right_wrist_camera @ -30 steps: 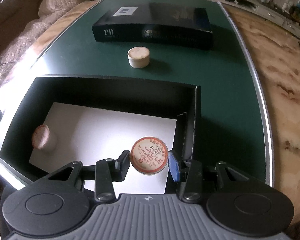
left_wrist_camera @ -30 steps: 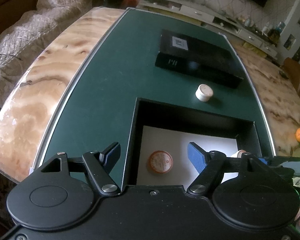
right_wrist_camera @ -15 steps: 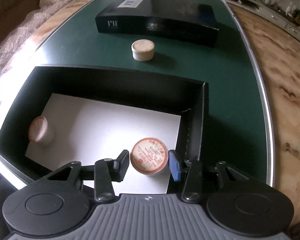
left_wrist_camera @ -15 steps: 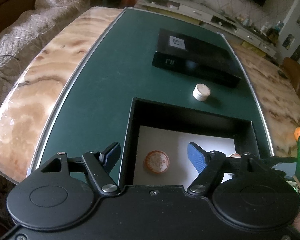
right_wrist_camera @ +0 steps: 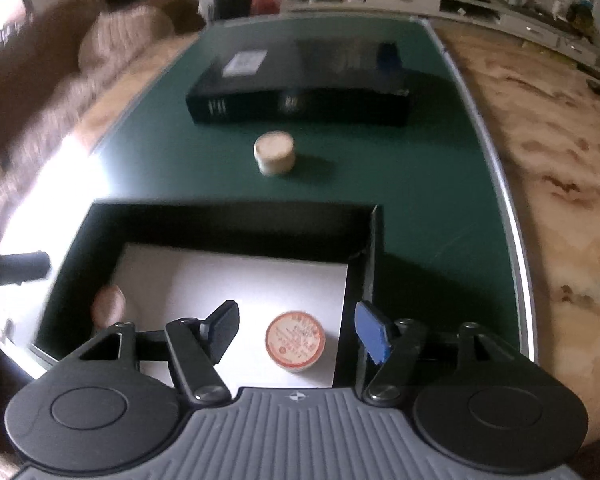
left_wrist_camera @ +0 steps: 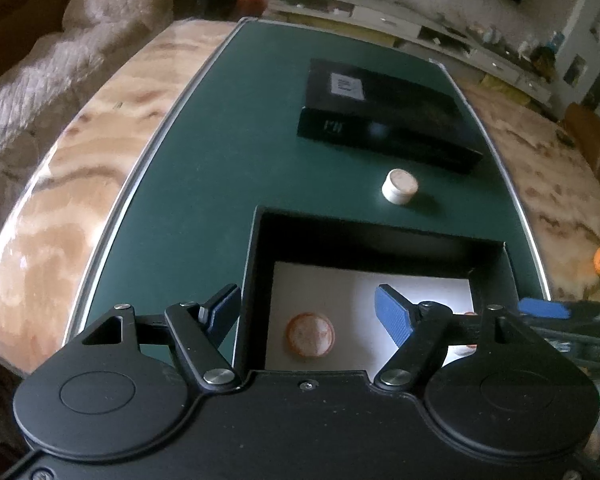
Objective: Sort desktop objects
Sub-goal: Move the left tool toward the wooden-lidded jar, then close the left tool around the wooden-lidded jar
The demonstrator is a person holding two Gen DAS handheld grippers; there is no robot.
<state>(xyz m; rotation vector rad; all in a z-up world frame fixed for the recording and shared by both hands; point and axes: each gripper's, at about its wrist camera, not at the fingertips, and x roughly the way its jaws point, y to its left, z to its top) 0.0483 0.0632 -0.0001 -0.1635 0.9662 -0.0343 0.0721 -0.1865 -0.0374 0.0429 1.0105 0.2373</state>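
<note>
With both grippers' jaws apart and empty over the black box [right_wrist_camera: 364, 264], two tins [right_wrist_camera: 295, 340] lie inside; next, probably right gripper [right_wrist_camera: 296, 330] reaches the white tin [right_wrist_camera: 274, 153] just beyond the box.

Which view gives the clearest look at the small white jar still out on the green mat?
The left wrist view: the white jar is sharp and unobstructed beside the black case. The right wrist view shows it larger, but motion-blurred.

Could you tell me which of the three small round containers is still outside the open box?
The cream-coloured container on the green mat, between the open box and closed black box.
</note>
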